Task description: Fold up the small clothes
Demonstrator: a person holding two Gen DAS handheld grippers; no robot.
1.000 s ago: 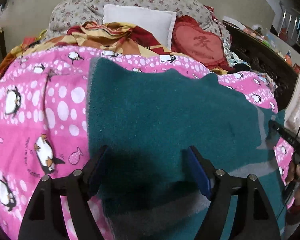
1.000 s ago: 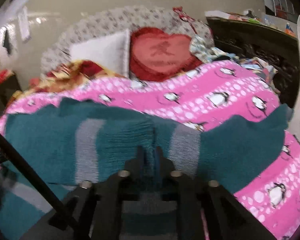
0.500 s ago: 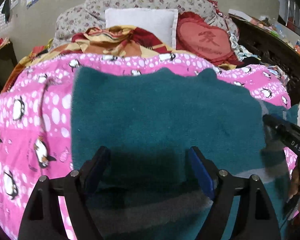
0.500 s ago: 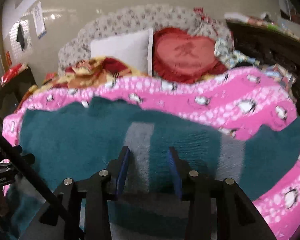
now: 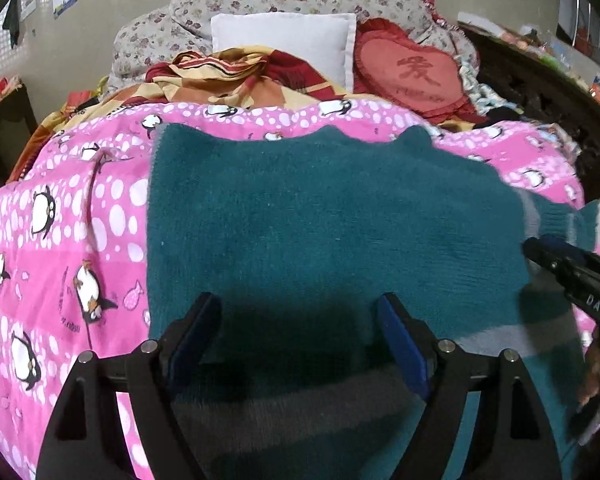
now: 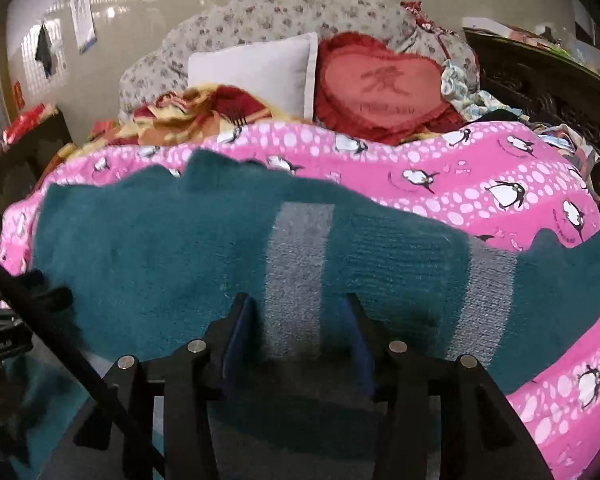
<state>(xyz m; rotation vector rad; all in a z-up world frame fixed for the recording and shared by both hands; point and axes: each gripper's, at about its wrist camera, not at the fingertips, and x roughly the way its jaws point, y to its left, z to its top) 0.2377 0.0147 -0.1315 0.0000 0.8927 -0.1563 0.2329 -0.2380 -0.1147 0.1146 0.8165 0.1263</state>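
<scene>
A red heart cushion [image 5: 414,76] carries 1 large Chinese character, 爱, with a line of small letters under it too blurred to read. The black tool [image 5: 580,284] at the right edge of the left view shows white letters "DAS". Small print on the pink penguin blanket [image 5: 66,288] is unreadable.

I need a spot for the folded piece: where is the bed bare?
Bare pink penguin-print blanket lies left of the teal knitted garment, and more beyond its grey-striped sleeve. The head is crowded: white square pillow, red heart cushion, crumpled red-and-yellow cloth.
</scene>
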